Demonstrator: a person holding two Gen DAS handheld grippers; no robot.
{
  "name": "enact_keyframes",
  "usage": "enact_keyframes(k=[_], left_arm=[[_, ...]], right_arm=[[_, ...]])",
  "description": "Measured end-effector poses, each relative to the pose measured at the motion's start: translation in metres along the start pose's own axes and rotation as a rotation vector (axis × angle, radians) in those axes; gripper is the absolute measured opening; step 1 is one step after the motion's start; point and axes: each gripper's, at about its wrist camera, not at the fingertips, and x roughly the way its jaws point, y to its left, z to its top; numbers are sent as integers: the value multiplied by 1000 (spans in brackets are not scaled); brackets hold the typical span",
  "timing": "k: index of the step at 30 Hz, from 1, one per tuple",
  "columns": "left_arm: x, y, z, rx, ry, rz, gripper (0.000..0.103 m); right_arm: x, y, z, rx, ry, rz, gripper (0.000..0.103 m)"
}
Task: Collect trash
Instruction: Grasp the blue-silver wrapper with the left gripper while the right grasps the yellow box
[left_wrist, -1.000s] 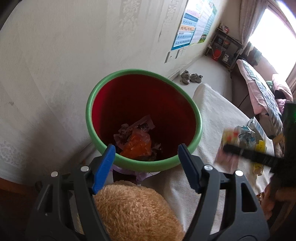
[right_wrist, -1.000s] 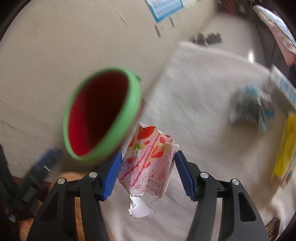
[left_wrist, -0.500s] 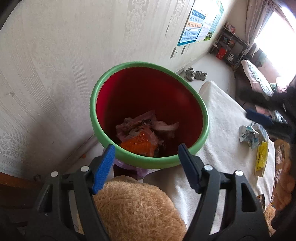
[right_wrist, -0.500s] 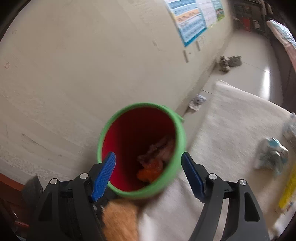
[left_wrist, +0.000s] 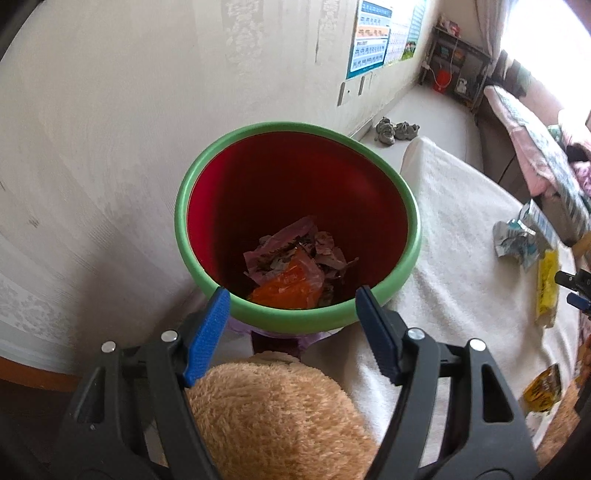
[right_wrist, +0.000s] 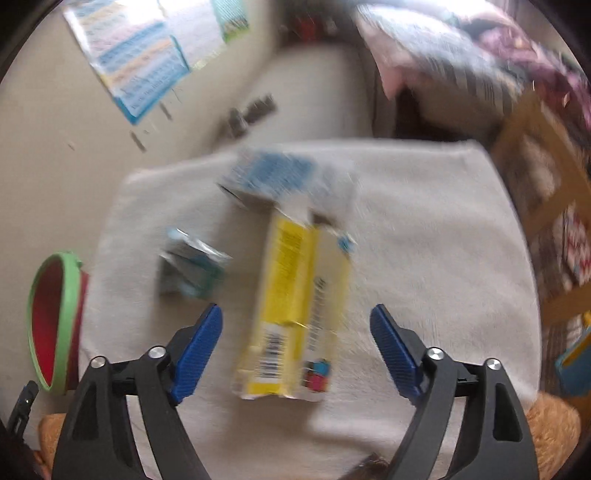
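1. Hovering just short of the green-rimmed bin (left_wrist: 297, 218), the left gripper (left_wrist: 291, 314) has its blue-padded fingers (left_wrist: 207, 334) spread wide with nothing between them; the near rim of the bin shows in the gap.
2. The bin, red inside, stands against the pale wall (left_wrist: 110, 129) at the edge of the white cloth (left_wrist: 461, 280). Crumpled wrappers lie at its bottom, an orange wrapper (left_wrist: 291, 286) nearest and pinkish, darker scraps behind it.
3. A tan plush toy (left_wrist: 277, 417) fills the lower part of the left view, directly below the spread fingers.
4. The right gripper (right_wrist: 296, 334) is also wide open and empty, held above the cloth (this view is smeared by motion, so fine detail is lost).
5. A yellow wrapper (right_wrist: 295, 306) lies flat on the cloth between and just ahead of the right fingers, its barcode end nearest the camera.
6. A crumpled silver-and-teal wrapper (right_wrist: 192, 271) sits to the left of the yellow one, and a blue-and-white packet (right_wrist: 280, 177) lies beyond both, at the yellow wrapper's far end.
7. In the right view the bin appears at the far left edge, well apart from these wrappers.
8. In the left view the same silver-teal and yellow pieces show at the right side of the cloth, with another yellow-and-dark wrapper (left_wrist: 543, 387) near the lower right edge.
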Motion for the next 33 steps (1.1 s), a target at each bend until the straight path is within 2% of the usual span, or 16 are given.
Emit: enact_keyframes(k=[4,5,7,9,11,15,18,21,24,29,30,31,32,33], left_arm=[[-4,-19,-1,73,-1,34,68],[-6,-26,-1,81,1,15,69],[-8,-43,0,85,1,-38,73],[-7,-65,3,99,5,-92,73],[-3,-99,11,139,19,-163,76],[9,-171,30,232,31,-269,84],[25,-211,43,234,61,-316,85],[41,-248,57,219,88,-317,86],[52,-266,61,187,104,-302,89],[75,-279,61,172,185,-271,89],[80,-283,60,181,199,-267,89],[83,-284,58,193,211,-265,85],[84,-284,56,203,222,-266,71],[87,-285,53,218,246,-270,66]], right_arm=[[16,-7,-7,2,37,30,80],[19,-9,-8,4,44,45,78],[19,-12,-7,18,45,102,57],[9,-13,-10,0,22,121,50],[-3,-14,-14,-22,4,151,47],[-29,-26,-39,-24,-58,188,47],[-34,-40,-56,0,-71,180,48],[-30,-51,-58,12,-51,174,48],[-27,-55,-54,20,-58,180,49],[-25,-49,-54,-19,-60,187,50],[-24,-48,-55,-24,-57,190,50],[-23,-47,-55,-26,-54,192,50],[-22,-46,-55,-27,-52,195,50],[-22,-46,-56,-27,-52,197,50]])
